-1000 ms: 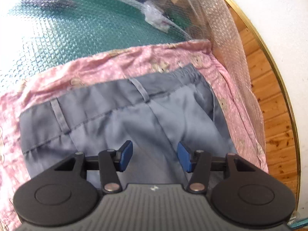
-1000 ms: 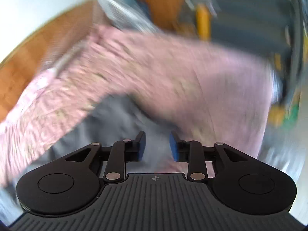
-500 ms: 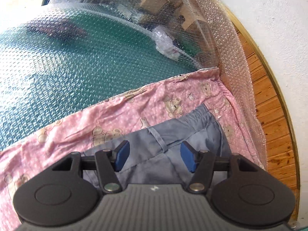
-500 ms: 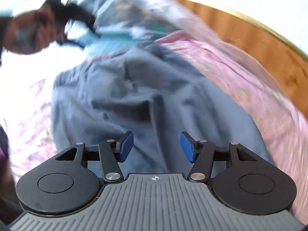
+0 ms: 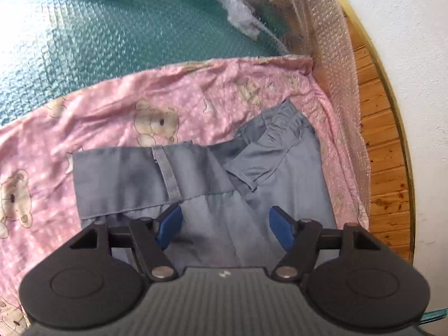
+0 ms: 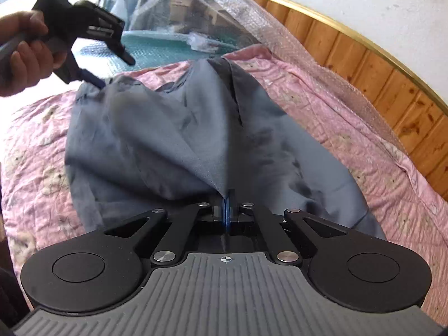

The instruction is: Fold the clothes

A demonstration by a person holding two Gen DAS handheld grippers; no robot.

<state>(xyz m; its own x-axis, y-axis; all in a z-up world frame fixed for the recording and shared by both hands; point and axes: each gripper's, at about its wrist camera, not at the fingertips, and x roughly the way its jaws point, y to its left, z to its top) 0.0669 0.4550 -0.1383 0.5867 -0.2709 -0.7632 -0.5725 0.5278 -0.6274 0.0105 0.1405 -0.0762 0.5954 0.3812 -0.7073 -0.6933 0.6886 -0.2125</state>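
One pair grey trousers (image 6: 173,140), waistband far end

You're in a home bedroom, a bed under a pink teddy-bear sheet (image 5: 179,95), a teal mattress wrapped in bubble wrap (image 5: 117,33) at the far end, a curved wooden headboard (image 6: 372,64) with brass trim on the right, a white plaster wall (image 6: 364,2) behind it

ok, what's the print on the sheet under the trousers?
Pink sheet with white dots and cartoon teddy bears; clearest in the left wrist view.
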